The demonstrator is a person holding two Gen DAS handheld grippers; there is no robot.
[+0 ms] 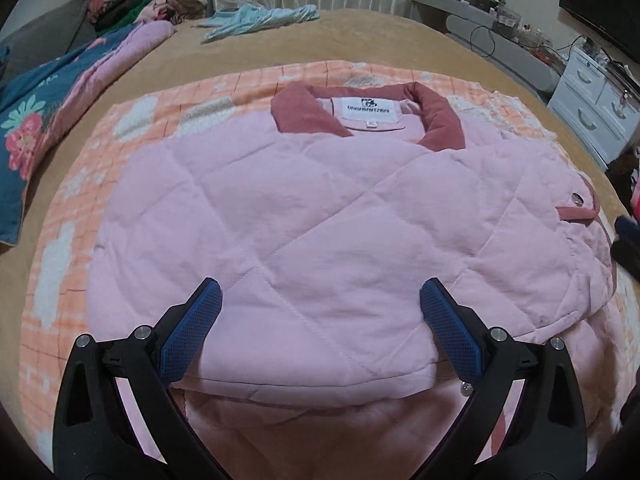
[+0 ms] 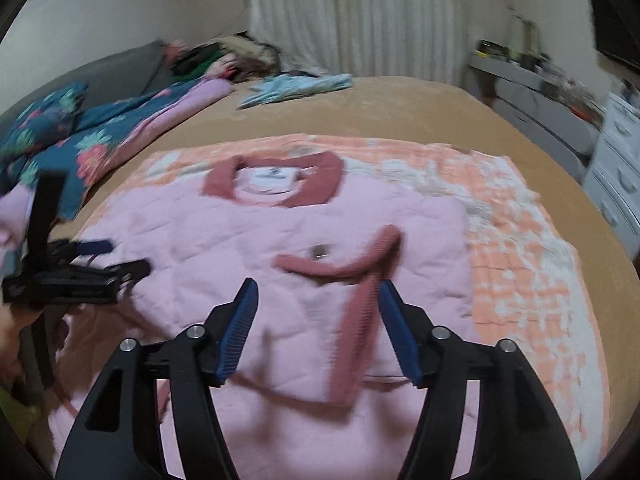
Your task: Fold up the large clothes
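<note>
left wrist view: the left gripper [image 1: 320,320] hangs with its jaws spread wide over the near folded edge of the pink quilted jacket [image 1: 320,208], pinching nothing. right wrist view, blurred: the right gripper [image 2: 316,328] also stands spread, the jacket's dusty-rose trim strip [image 2: 352,320] lying between its blue pads [image 2: 240,328], which do not press on it. the jacket lies folded on an orange-and-white checked blanket [image 1: 72,256] on the tan bed [image 1: 360,36], its dusty-rose collar [image 1: 436,116] at the far end. beyond the jacket lies a light-blue garment [image 1: 264,18]; left of the jacket, a floral quilt [image 1: 36,128].
</note>
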